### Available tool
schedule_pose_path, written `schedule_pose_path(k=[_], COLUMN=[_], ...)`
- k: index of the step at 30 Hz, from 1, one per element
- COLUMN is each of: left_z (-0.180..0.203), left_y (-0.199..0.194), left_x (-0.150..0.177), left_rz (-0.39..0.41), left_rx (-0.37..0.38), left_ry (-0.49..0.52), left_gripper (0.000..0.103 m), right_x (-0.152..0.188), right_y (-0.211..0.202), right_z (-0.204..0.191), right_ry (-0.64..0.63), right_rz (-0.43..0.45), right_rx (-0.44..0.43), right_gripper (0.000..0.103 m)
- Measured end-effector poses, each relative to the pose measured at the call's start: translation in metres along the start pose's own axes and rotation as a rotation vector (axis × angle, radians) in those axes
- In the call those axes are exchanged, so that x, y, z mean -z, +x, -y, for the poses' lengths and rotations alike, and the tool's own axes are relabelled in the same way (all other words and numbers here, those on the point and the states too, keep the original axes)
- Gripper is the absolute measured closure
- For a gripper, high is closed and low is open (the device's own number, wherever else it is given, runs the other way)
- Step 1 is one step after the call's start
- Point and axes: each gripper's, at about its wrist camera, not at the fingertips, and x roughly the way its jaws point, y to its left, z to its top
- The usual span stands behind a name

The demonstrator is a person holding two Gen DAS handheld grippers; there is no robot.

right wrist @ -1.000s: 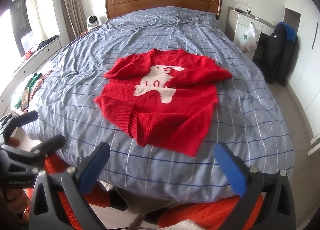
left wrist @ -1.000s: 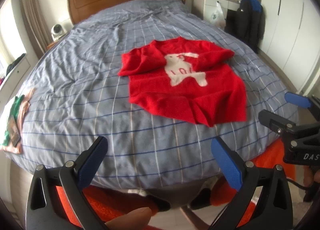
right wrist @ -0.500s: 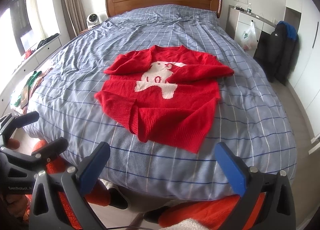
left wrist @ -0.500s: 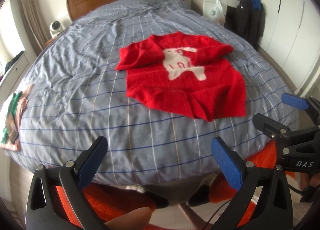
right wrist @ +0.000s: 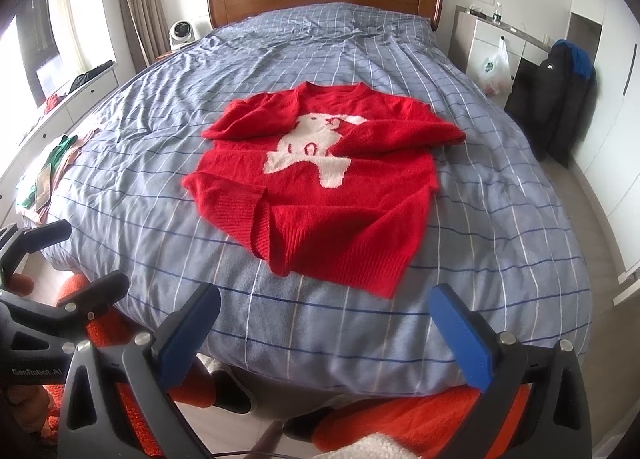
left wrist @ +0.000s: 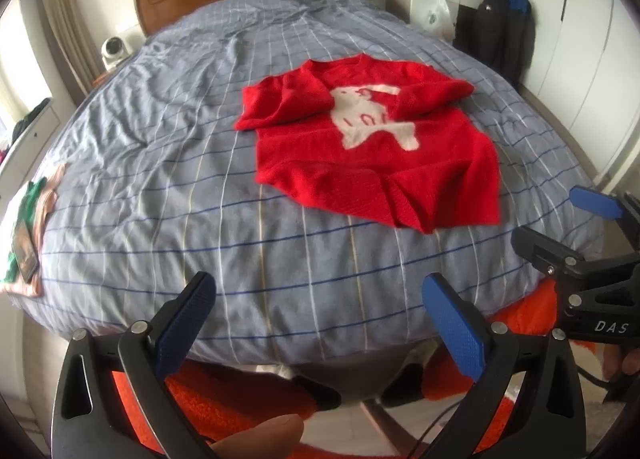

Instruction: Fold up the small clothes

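Red sweater (right wrist: 320, 183) is laid mid-bed, sleeves crossed over the chest, hem bunched at the near corner. Left gripper (left wrist: 320, 327) and right gripper (right wrist: 324, 329) are held wide, empty, short of the bedspread (right wrist: 480, 219). Bedspread could be pinched with the hem if the bunched corner is grabbed too deep.

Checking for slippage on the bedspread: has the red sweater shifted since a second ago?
No. The red sweater lies on the same bedspread stripes, sleeves folded the same; only the cameras moved.
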Motion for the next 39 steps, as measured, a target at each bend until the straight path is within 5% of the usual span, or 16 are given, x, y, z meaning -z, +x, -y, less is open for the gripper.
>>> schedule_pose_path(k=[39], left_z=[0.0054], left_y=[0.0046], left_x=[0.0051], left_rz=[-0.025], left_rx=[0.008], left_ry=[0.006], left_gripper=[0.0], right_x=[0.0032], right_y=[0.001], right_z=[-0.0037], right_ry=[0.002], right_rz=[-0.01], right_rx=[-0.008], right_gripper=[0.0])
